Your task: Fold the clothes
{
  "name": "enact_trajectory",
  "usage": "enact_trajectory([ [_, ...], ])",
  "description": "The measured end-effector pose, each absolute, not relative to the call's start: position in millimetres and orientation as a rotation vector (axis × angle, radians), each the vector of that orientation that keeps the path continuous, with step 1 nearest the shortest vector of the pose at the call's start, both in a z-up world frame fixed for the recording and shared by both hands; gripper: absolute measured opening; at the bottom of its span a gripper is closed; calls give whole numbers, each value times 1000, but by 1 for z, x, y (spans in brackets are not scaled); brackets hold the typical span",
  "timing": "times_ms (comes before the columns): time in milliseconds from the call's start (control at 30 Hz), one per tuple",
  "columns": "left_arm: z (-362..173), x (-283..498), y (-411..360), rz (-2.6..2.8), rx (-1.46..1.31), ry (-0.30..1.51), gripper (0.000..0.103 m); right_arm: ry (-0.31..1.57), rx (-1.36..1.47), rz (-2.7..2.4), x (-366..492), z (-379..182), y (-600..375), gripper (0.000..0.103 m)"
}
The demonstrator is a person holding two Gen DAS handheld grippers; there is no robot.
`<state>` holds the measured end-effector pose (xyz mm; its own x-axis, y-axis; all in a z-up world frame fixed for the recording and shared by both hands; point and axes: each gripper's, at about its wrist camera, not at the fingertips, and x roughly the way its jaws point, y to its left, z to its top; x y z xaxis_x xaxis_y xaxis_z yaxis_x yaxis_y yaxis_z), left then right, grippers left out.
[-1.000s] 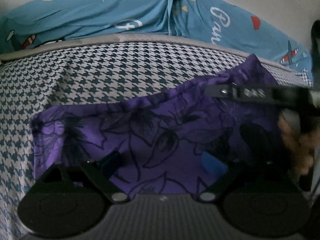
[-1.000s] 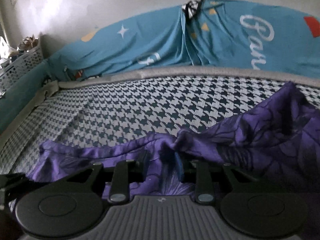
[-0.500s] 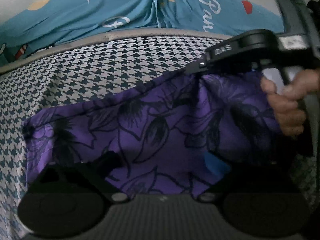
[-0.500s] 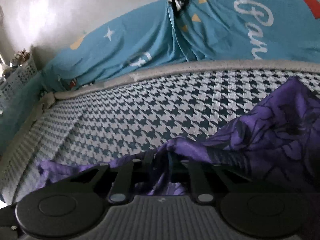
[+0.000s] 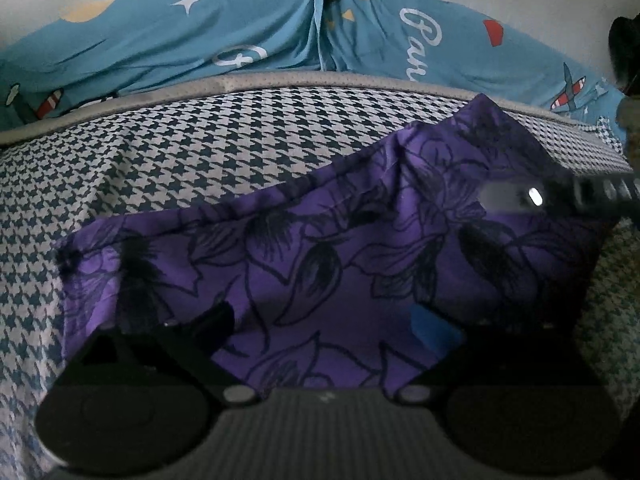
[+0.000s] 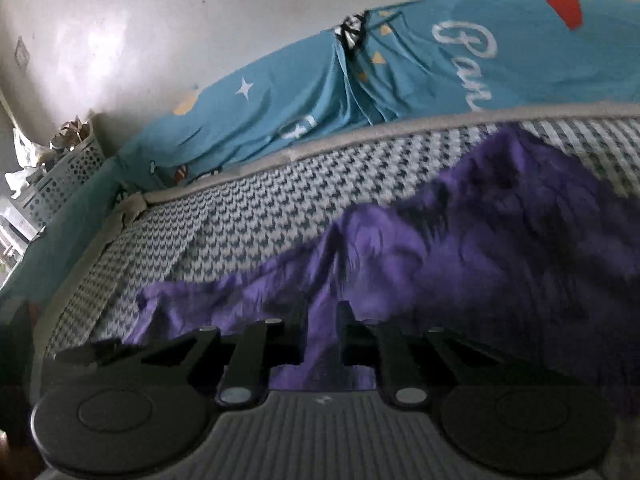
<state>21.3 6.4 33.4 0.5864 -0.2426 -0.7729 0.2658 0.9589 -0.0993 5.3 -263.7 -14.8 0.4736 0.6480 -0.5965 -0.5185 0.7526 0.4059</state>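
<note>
A purple garment (image 5: 320,264) with dark flower outlines lies on the houndstooth mattress (image 5: 200,152). My left gripper (image 5: 324,326) hovers low over its near part, open wide, one blue pad (image 5: 436,328) showing and nothing pinched. In the right wrist view my right gripper (image 6: 323,320) is shut on a raised fold of the purple garment (image 6: 460,248), which rises in a ridge from the fingers. The left wrist view shows that right gripper (image 5: 600,194) blurred at the right edge, holding the cloth's right side up in a peak.
A blue printed sheet (image 5: 240,40) is bunched along the far side of the mattress, against a pale wall (image 6: 120,40). A grey border (image 6: 280,156) edges the mattress. A white lattice basket (image 6: 60,176) stands off the far left corner.
The right gripper's fingers have closed on a fold of the purple garment and carried it rightward. In the left wrist view it has moved to the right edge. The left gripper stays put.
</note>
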Motion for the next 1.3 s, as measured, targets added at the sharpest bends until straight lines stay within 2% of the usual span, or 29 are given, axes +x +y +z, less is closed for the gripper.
enact_trajectory([
  [300,32,11,17,-287,21,899,99,880,125,647,-38,-31,-283,14],
  [767,22,-12,14,-258,66,886,99,845,17,581,-83,-36,-306,14],
  [1000,21,-23,13,-243,71,874,100,836,3,574,-92,-36,-307,14],
  [1300,24,-34,17,-234,61,879,100,834,-5,557,-58,-39,-268,14],
])
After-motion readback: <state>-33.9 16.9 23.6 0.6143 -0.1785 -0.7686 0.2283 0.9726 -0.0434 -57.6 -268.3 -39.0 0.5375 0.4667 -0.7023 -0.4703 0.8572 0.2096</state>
